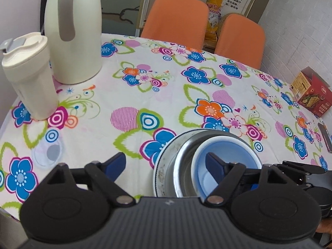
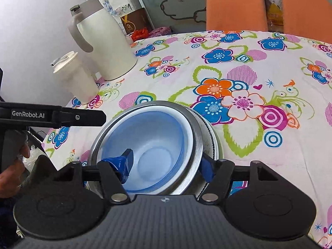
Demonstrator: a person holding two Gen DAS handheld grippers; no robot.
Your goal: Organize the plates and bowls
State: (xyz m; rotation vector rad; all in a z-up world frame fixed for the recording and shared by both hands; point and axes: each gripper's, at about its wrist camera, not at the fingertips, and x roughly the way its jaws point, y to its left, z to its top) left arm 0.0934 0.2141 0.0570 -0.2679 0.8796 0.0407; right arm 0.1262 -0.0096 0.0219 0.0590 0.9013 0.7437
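A blue bowl [image 2: 155,141] sits nested in a metal bowl [image 2: 197,137], which rests on a white plate [image 2: 213,137] with a patterned rim, all on the floral tablecloth. A white rim shows between the blue and metal bowls. My right gripper [image 2: 168,164] is open, its left finger inside the blue bowl and its right finger outside the metal bowl's wall. In the left wrist view the same plate [image 1: 164,157], metal bowl [image 1: 180,159] and blue bowl [image 1: 238,151] lie just ahead. My left gripper [image 1: 166,164] hangs open above the stack's left side, holding nothing.
A cream thermos jug [image 1: 72,41] and a cream tumbler [image 1: 29,76] stand at the table's far left. At the right edge are a red box [image 1: 309,91] and a phone [image 1: 325,137]. Two orange chairs [image 1: 176,16] stand behind the table. A hand [image 2: 12,166] holds the left gripper.
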